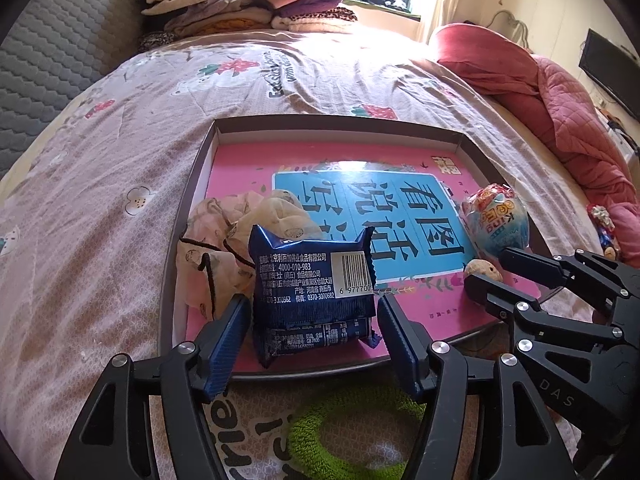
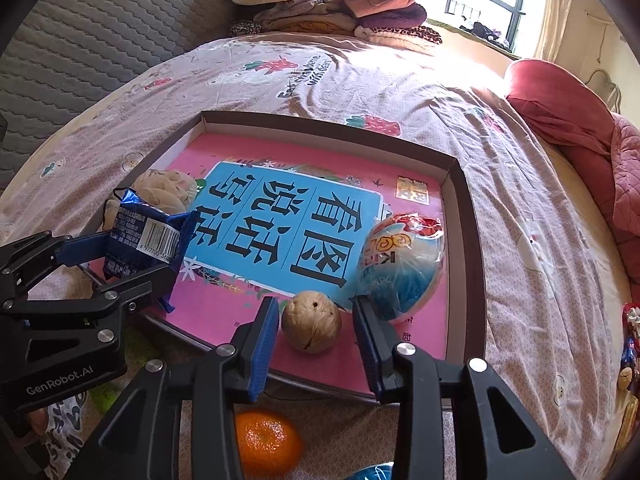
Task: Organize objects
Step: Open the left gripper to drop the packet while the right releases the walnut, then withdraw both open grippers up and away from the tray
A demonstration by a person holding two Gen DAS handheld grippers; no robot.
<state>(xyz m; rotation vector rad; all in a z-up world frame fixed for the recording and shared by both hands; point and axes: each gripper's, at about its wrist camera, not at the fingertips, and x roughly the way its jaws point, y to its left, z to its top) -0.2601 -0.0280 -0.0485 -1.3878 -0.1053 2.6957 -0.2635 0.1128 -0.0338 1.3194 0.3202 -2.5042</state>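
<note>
A shallow brown box (image 1: 192, 184) (image 2: 468, 216) with a pink and blue book inside lies on the bed. My left gripper (image 1: 312, 332) (image 2: 160, 248) is open around a blue snack packet (image 1: 312, 276) (image 2: 140, 236) resting at the box's near left, with a gap on both sides. My right gripper (image 2: 316, 332) (image 1: 486, 270) is open around a walnut (image 2: 311, 326) (image 1: 482, 270) on the book, not touching it. A wrapped toy egg (image 2: 400, 264) (image 1: 496, 220) lies just beyond the walnut. A cream fabric pouch (image 1: 224, 240) (image 2: 168, 188) lies behind the packet.
An orange (image 2: 266, 440) and a green fuzzy ring (image 1: 352, 436) lie on the bedsheet in front of the box. Folded clothes (image 1: 248, 0) are piled at the far end. A red quilt (image 1: 560, 96) lies at the right. Small wrapped items (image 2: 630, 344) sit by the right edge.
</note>
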